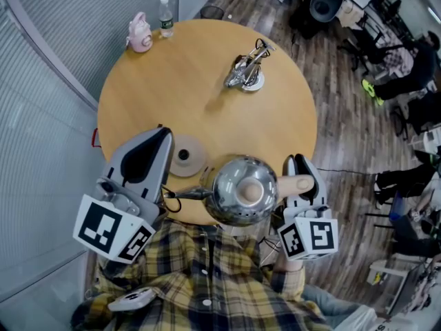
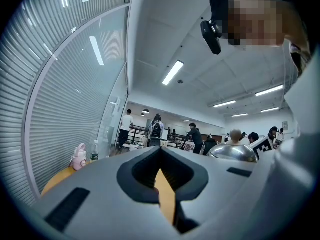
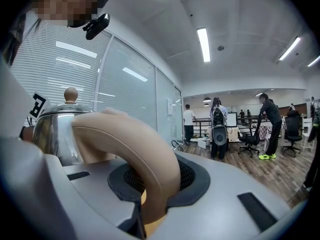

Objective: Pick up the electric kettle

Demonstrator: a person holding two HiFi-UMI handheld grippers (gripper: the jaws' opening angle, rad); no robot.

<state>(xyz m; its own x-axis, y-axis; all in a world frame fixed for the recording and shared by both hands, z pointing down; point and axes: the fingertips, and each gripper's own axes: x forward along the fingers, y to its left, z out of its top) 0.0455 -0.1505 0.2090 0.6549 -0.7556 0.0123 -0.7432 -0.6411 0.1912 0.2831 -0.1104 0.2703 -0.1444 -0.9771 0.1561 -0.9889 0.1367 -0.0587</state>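
The steel electric kettle (image 1: 238, 193) with a round lid knob hangs above the table's near edge, its spout pointing left. My right gripper (image 1: 298, 161) is shut on its curved beige handle (image 1: 296, 183). In the right gripper view the handle (image 3: 135, 154) fills the space between the pads of the right gripper (image 3: 150, 186), and the kettle's body (image 3: 52, 129) shows at left. The kettle's round beige base (image 1: 185, 155) lies on the table, beside my left gripper (image 1: 162, 135), which is shut and holds nothing. The left gripper view shows the left gripper (image 2: 160, 153) with its tips together and the kettle's lid (image 2: 233, 153) at right.
The round wooden table (image 1: 200, 74) carries a pink bottle (image 1: 140, 34) and a clear water bottle (image 1: 165, 17) at its far left, and a metal tool on a white disc (image 1: 247, 71) at far right. Office chairs and people stand beyond on the wooden floor.
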